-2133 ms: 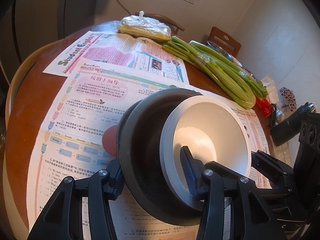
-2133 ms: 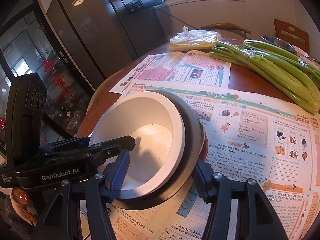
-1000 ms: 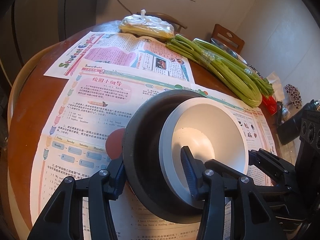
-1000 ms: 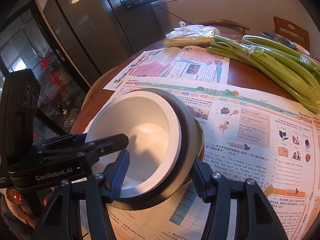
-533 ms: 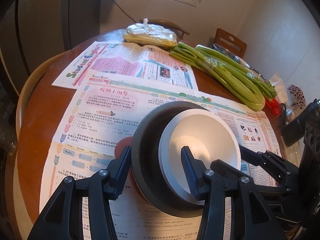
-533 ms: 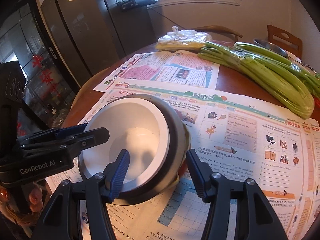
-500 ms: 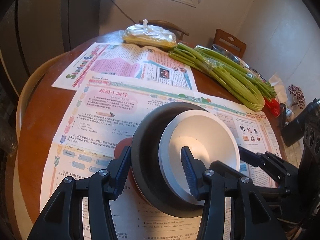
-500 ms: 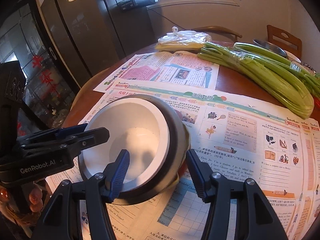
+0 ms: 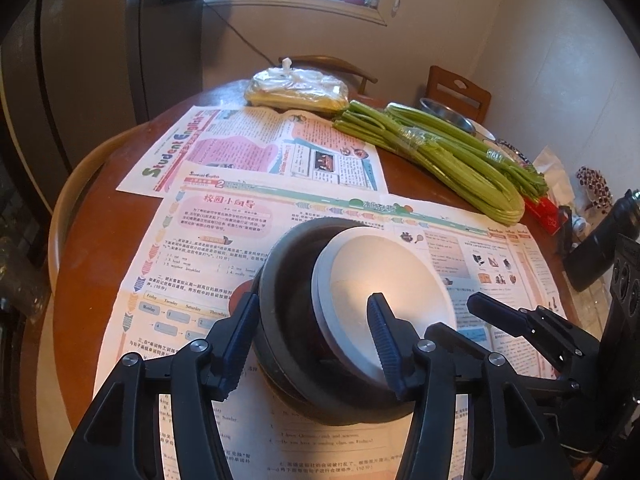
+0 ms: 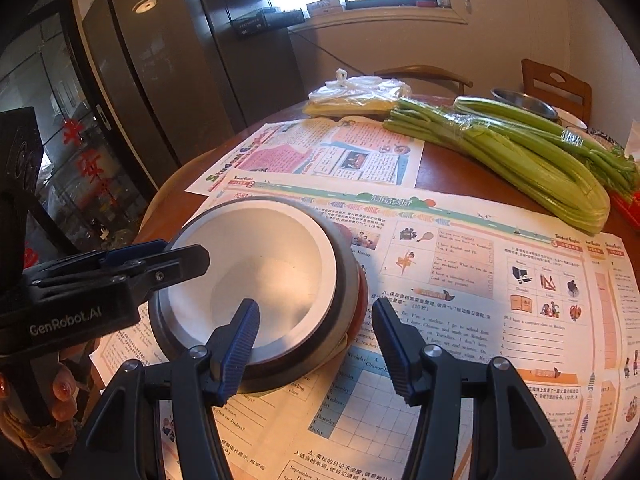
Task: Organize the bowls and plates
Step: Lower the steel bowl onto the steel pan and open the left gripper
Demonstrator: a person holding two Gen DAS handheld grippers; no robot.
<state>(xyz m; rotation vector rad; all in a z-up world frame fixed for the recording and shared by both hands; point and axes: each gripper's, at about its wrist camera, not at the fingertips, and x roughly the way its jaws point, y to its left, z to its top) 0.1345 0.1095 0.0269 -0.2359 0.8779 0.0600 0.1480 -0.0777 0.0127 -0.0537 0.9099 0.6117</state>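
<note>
Left tool [image 9: 310, 322] has just been opening (jaws apart); right tool [image 10: 316, 326] gapes, angled downward.

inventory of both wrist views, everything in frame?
white bowl: one, white, nested in the dark bowl
dark bowl: one, dark grey, on the near newspaper, something red under it
newspaper sheets: two, printed, spread on the table
celery: two wrapped bundles, green, far right
plastic bag: one, clear with yellow contents, far edge
metal bowl: one, silver, behind the celery
table: one, round, brown wood
chairs: two, wood, beyond the table
left tool: black, blue pads, straddling the bowls' left wall; jaws just opening
right tool: same colours, open across the right wall
</note>
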